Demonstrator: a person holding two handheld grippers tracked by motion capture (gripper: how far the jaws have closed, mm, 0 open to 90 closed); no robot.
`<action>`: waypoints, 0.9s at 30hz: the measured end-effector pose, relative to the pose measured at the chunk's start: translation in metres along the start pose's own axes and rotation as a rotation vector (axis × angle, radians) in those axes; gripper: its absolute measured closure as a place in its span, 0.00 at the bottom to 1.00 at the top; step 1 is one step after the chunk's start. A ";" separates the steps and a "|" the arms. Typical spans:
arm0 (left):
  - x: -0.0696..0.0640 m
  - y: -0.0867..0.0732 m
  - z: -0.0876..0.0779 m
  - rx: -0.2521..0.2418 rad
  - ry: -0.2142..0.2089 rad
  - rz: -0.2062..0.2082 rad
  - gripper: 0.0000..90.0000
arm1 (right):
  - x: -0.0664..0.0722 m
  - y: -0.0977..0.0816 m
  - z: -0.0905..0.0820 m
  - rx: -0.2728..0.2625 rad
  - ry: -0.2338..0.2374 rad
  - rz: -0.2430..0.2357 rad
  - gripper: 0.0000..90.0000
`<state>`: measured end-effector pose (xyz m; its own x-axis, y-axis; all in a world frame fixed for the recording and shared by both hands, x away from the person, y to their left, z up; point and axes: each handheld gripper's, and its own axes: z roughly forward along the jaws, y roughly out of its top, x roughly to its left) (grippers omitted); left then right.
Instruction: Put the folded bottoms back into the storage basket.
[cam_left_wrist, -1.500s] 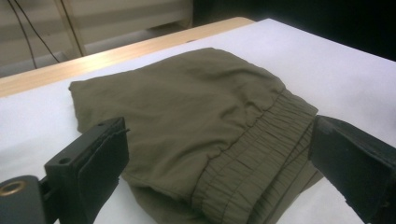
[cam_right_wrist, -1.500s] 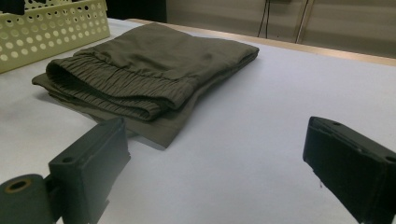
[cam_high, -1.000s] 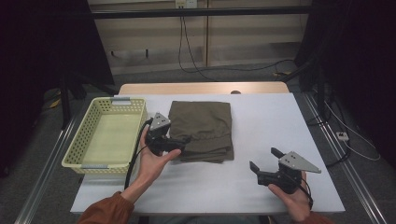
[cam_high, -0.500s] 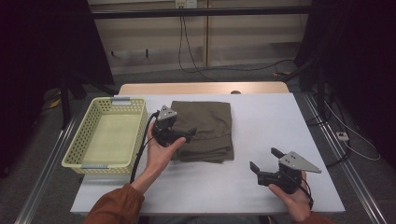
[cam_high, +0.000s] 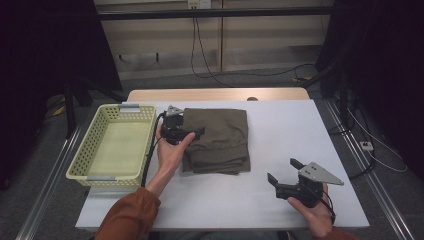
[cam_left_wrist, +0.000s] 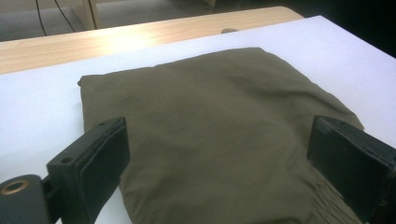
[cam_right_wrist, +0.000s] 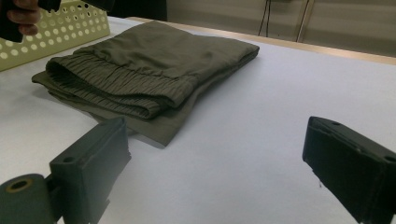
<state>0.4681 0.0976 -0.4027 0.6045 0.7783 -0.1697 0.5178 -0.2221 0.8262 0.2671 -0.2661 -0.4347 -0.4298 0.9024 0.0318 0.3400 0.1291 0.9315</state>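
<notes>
At the left of the white table (cam_high: 280, 130) stands a pale green basket (cam_high: 87, 161), with the folded olive garment (cam_high: 220, 140) just beside it to the right. The left gripper (cam_high: 192, 134) hangs over the garment's left edge; in the left gripper view its jaws stand wide apart above the cloth, gripping nothing, and whether they touch the fabric cannot be told. Well apart, near the table's front right, the right gripper (cam_high: 282, 172) rests in the person's hand, jaws likewise spread wide and empty, pointing toward the garment's elastic waistband (cam_right_wrist: 116, 86).
</notes>
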 end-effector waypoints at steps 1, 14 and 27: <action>0.000 0.001 0.002 0.000 0.001 0.003 0.07 | 0.000 0.000 0.000 0.000 0.001 0.000 0.08; 0.025 -0.008 0.027 0.116 0.028 -0.115 0.10 | 0.000 -0.001 0.001 0.009 0.007 -0.003 0.08; 0.044 -0.021 0.041 0.251 0.034 -0.203 0.32 | 0.001 -0.001 0.001 0.014 0.011 -0.006 0.08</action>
<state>0.5088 0.1125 -0.4502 0.4552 0.8399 -0.2955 0.7614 -0.1952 0.6182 0.2672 -0.2653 -0.4358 -0.4409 0.8971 0.0302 0.3491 0.1403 0.9265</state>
